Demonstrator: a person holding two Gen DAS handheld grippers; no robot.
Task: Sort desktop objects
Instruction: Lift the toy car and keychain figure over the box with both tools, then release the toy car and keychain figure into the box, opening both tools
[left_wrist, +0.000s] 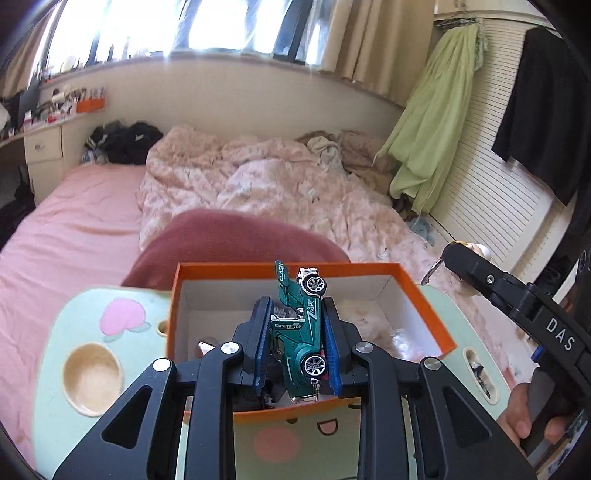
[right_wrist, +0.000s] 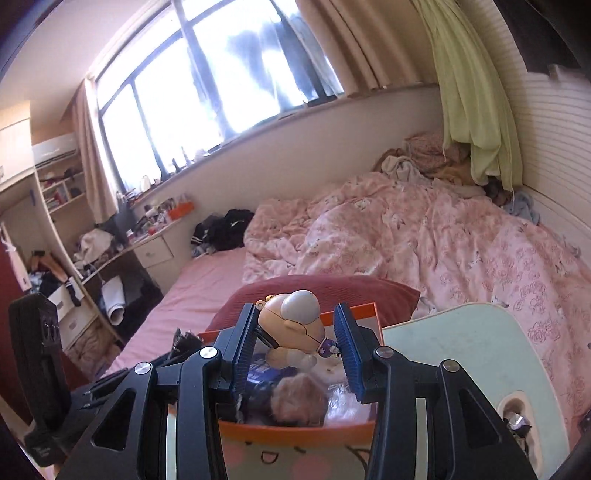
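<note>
Above the orange box (left_wrist: 424, 295) we hold a green toy car (left_wrist: 301, 332), nose-up and clamped between the pads of the left gripper (left_wrist: 295, 350), presumably to move it in or out for sorting. Our right gripper (right_wrist: 295, 343) grips a small round-headed figurine (right_wrist: 291, 325) over the same box (other bits lie inside). Beneath sits the mint cartoon lap table (left_wrist: 74, 325), on the pink bed (left_wrist: 66, 236).

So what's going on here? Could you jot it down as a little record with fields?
Setting: lap table on a bed
Container: orange box, open
Left gripper: shut on green toy car, above the box
Right gripper: holding a small figurine over the box
Box contents: mixed small items, unclear
</note>
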